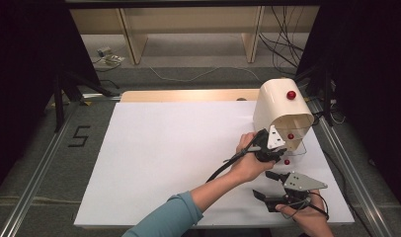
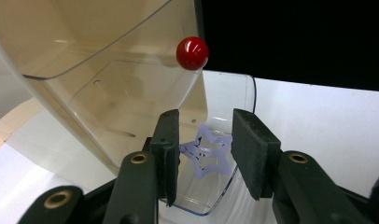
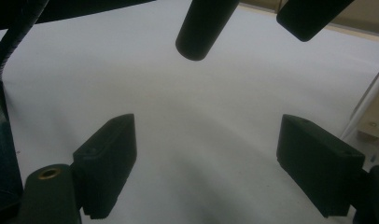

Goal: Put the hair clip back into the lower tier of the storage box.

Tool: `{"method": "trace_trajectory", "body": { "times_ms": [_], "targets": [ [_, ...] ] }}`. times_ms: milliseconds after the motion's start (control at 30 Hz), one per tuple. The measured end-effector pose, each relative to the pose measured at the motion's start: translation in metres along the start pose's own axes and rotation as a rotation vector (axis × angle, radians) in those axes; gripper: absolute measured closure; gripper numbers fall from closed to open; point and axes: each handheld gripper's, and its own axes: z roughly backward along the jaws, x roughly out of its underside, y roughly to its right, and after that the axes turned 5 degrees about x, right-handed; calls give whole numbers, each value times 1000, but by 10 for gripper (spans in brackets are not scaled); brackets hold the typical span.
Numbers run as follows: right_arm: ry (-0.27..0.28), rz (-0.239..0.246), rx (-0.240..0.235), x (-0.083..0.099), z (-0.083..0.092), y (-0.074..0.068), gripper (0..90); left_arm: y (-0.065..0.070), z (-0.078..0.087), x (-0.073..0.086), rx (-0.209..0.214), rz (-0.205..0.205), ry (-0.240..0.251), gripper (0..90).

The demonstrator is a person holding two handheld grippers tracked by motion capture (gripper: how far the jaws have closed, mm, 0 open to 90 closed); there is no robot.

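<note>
The left gripper [image 2: 204, 154] is gripping a pale purple star-shaped clip [image 2: 208, 154] inside the clear-fronted cream plastic bin [image 2: 108, 93]. The right gripper [image 3: 206, 163] is hovering over the white table [image 3: 201, 107], jaws spread wide.

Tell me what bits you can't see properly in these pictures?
- High view: the pale purple star is hidden by the left gripper and its hand.
- Left gripper view: whether the jaws pinch the star or it lies beyond them; the clear flap blurs it.
- Bread bin: its top is cut off in the left gripper view.
- Right gripper view: dark shapes at the top edge are cut off.
</note>
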Motion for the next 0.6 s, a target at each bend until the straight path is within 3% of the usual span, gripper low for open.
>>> {"method": "trace_trajectory", "body": {
  "times_ms": [600],
  "targets": [
    [1,1,-3,0,0,0,204,-1,-4,2,-18,-19,-14,608]
  ]
}}
